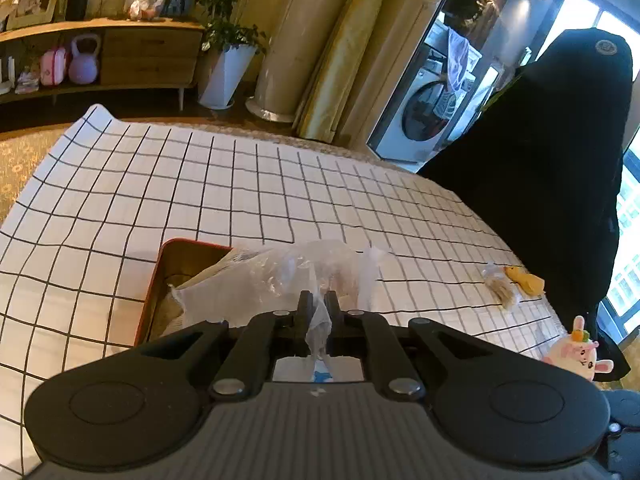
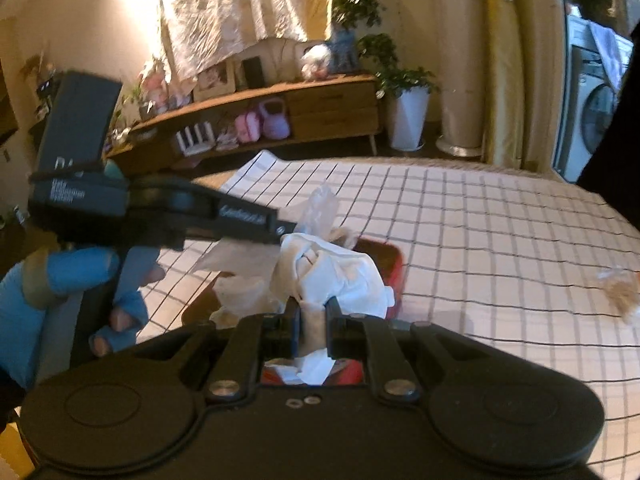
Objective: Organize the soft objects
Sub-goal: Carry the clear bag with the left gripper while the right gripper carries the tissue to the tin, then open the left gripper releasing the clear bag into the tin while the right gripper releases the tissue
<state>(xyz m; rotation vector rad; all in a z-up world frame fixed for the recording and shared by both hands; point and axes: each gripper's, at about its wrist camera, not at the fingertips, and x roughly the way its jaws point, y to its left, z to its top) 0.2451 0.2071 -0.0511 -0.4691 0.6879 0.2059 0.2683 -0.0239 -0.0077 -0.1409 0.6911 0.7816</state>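
Crinkly clear plastic bag (image 1: 304,268) pinched by left gripper (image 1: 319,304); right gripper (image 2: 313,312) clamps white cloth (image 2: 340,276).

White print on left hand-held gripper (image 2: 286,230), blurred, unreadable

Place: a home — a lived-in living room.
Furniture: a low wooden sideboard (image 1: 120,56) against the wall, with picture frames (image 1: 30,4) on top.
Shelf: a pink toy case (image 1: 54,66) and a purple kettlebell (image 1: 84,60).
Greenery: a potted plant (image 1: 226,40) in a white pot.
Laundry: a washing machine (image 1: 424,116) seen through a doorway — cloth hanging above it.
Surface: a white checked sheet (image 1: 280,192) spread flat.
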